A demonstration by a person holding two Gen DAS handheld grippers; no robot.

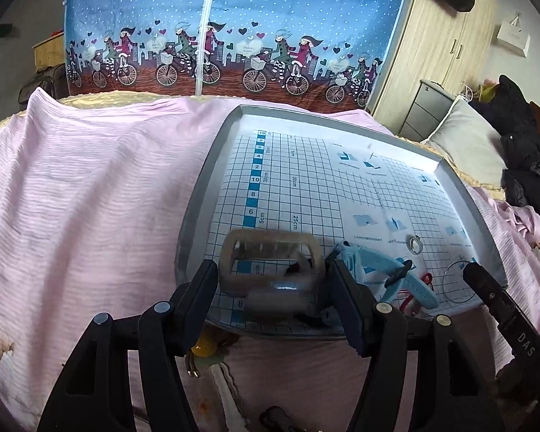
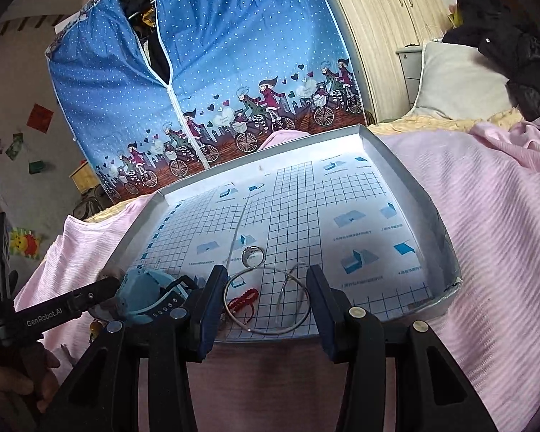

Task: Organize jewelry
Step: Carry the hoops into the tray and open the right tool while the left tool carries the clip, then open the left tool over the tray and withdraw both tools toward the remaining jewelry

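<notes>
We see a shallow grey tray (image 2: 406, 180) lined with gridded paper, set on a pink bedspread (image 1: 90, 187) before a blue fabric wardrobe (image 1: 234, 28). Between the fingers of the left gripper (image 1: 273, 284) sits a blurred, boxy translucent piece (image 1: 270, 262) (too smeared by motion to name); the jaws stand on either side of it, but we cannot tell whether they press it. Just to its right a pale blue watch (image 1: 385, 270) lies at the tray's near edge, its face largely hidden behind the gripper finger. In the right wrist view the right gripper (image 2: 266, 295) hangs with jaws spread wide over the tray's near rim, pinching nothing; framed between them lie a thin silver bangle (image 2: 298, 318) and a red beaded cord (image 2: 243, 298), the bangle's far arc faint against the paper. A silver ring (image 2: 253, 255) rests just beyond. The tray's far half lies bare. Keys (image 1: 230, 392) on the bedspread below the left gripper are cut off by the frame. A hand (image 2: 18, 385), half out of frame, grips the left tool's handle.
</notes>
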